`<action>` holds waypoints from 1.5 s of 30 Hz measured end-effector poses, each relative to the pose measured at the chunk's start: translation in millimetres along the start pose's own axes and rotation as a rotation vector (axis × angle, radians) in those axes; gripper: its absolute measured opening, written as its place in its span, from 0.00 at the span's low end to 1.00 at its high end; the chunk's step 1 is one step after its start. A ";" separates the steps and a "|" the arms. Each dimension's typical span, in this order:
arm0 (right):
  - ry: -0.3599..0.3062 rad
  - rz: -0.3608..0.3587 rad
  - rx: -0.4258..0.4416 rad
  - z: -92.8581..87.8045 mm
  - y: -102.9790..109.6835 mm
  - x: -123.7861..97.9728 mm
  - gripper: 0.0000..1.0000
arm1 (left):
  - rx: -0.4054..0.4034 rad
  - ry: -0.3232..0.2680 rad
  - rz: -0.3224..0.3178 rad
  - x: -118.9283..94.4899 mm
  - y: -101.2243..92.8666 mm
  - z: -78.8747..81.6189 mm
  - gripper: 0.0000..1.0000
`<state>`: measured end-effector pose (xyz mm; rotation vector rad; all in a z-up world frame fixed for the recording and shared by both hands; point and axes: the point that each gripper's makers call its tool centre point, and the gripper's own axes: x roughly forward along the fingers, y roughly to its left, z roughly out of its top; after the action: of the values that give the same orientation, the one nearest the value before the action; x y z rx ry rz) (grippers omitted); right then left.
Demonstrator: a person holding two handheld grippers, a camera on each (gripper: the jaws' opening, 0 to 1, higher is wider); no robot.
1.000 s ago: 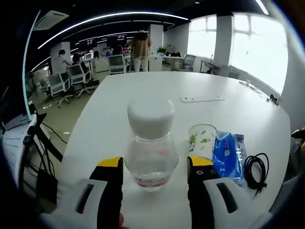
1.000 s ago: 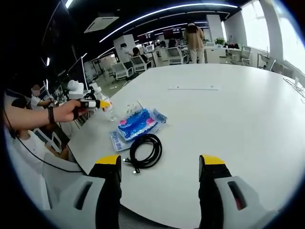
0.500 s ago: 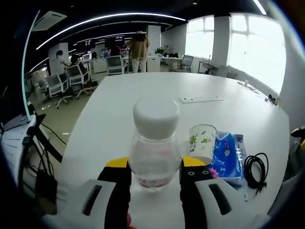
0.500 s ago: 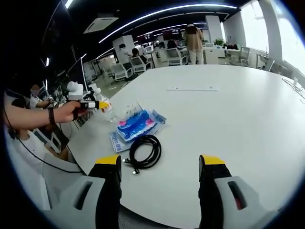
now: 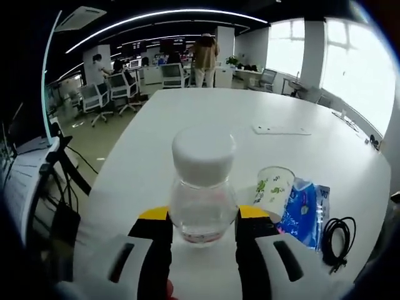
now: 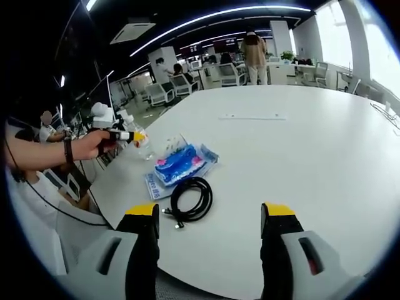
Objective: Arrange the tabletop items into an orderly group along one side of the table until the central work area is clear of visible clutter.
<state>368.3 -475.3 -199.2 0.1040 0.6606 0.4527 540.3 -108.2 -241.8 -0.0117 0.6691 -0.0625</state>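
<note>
In the left gripper view our left tool (image 5: 203, 219) has its yellow-tipped jaws closed against both sides of a clear bottle (image 5: 202, 187) with a white cap, which stands near the edge of the white worktop (image 5: 187, 125). The bottle's base is partly covered by the jaws, and we cannot tell whether it touches the surface. Just to its right stands a paper cup (image 5: 273, 185), partly in front of a blue packet (image 5: 304, 206); a coiled black cable (image 5: 334, 236) lies beyond that, cut off by the rim. A flat white strip (image 5: 282, 130) lies farther across the worktop.

In the right gripper view our right tool (image 6: 210, 215) hovers over bare worktop with its jaws wide apart and nothing between them. The bottle is small there and mostly hidden by our hand (image 6: 94, 144). Office chairs and a standing person (image 5: 205, 53) fill the background.
</note>
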 end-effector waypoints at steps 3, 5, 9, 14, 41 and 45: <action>-0.002 0.000 -0.001 1.0 0.1 -0.5 0.65 | -0.010 0.005 0.008 -0.1 0.3 -0.1 0.38; -0.002 0.001 -0.001 0.9 -0.2 -0.6 0.65 | -0.013 0.011 0.008 -0.1 0.3 -0.1 0.38; -0.003 -0.002 0.002 -0.3 -1.2 -1.5 0.65 | -0.019 0.015 0.006 -0.7 -0.4 -0.5 0.39; -0.008 -0.005 0.008 -0.3 -2.5 -3.4 0.65 | 0.003 0.029 -0.012 -0.6 -2.2 -1.0 0.39; -0.035 -0.007 0.021 -7.3 1.6 -11.9 0.66 | 0.004 0.006 -0.057 -44.8 -0.9 -19.2 0.45; -0.037 -0.004 0.021 -7.9 2.0 -12.4 0.66 | 0.008 0.000 -0.063 -52.0 -3.2 -22.0 0.45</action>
<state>354.1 -479.3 -197.9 0.1307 0.6288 0.4386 485.8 -107.9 -226.7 -0.0249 0.6686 -0.1254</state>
